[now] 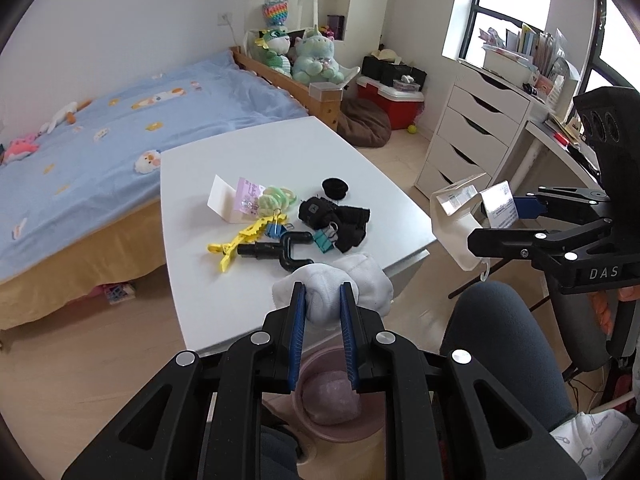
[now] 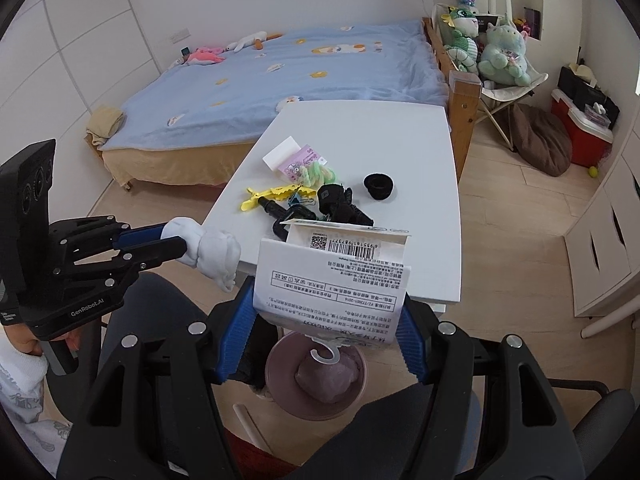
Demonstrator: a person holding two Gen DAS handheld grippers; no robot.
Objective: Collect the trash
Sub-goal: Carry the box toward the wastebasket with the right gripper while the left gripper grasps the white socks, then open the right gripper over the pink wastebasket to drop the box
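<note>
A blue-covered bed (image 1: 120,120), plush toys (image 1: 312,58) and white drawers (image 1: 472,128) ring the room.

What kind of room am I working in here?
Most likely a child's bedroom: a bed with a blue cartoon-print cover, plush toys at its foot, and a white chest of drawers by the window.

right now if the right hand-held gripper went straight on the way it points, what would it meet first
Probably the round pink plastic bin on the floor below the white printed cardboard package it holds; depth is unclear.
</note>
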